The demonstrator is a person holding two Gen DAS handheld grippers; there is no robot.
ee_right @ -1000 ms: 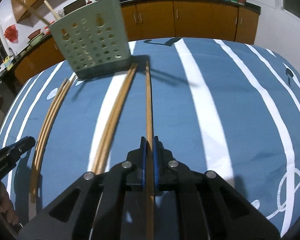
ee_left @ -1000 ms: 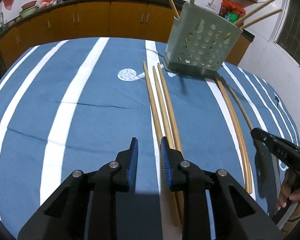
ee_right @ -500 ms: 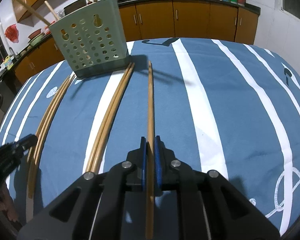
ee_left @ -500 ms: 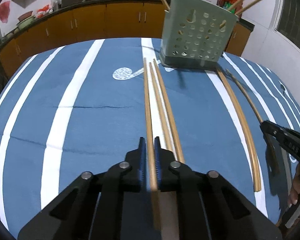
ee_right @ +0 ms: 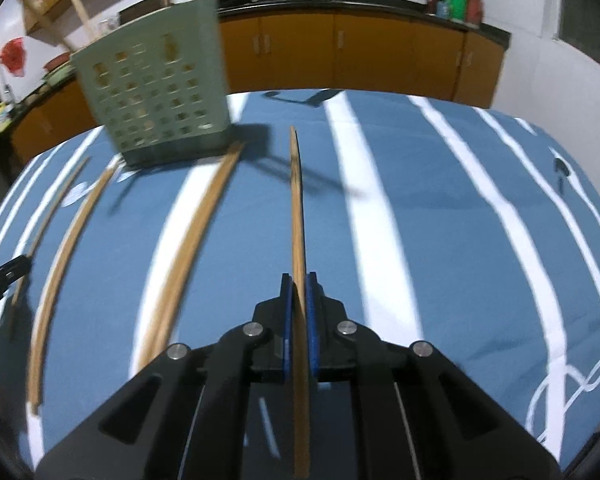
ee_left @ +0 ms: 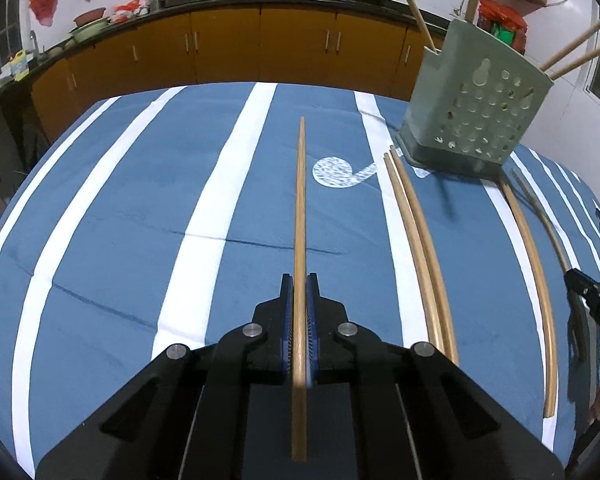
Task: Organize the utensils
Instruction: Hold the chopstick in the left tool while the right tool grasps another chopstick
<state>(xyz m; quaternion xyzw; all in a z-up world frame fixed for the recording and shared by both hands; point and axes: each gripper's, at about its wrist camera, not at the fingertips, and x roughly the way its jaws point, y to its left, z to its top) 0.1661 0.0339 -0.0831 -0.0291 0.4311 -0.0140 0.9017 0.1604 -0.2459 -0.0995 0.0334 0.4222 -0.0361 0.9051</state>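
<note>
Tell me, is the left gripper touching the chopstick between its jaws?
Touching. The left wrist view shows the left gripper shut on the chopstick, both blue pads pressed against its sides with no gap.

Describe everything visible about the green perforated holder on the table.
The utensil holder is a pale green, plastic-looking box with rows of round holes and a darker base. It stands upright on the blue striped tablecloth near the far edge. Several chopsticks lean out of its open top; others lie with their tips by its base.
</note>
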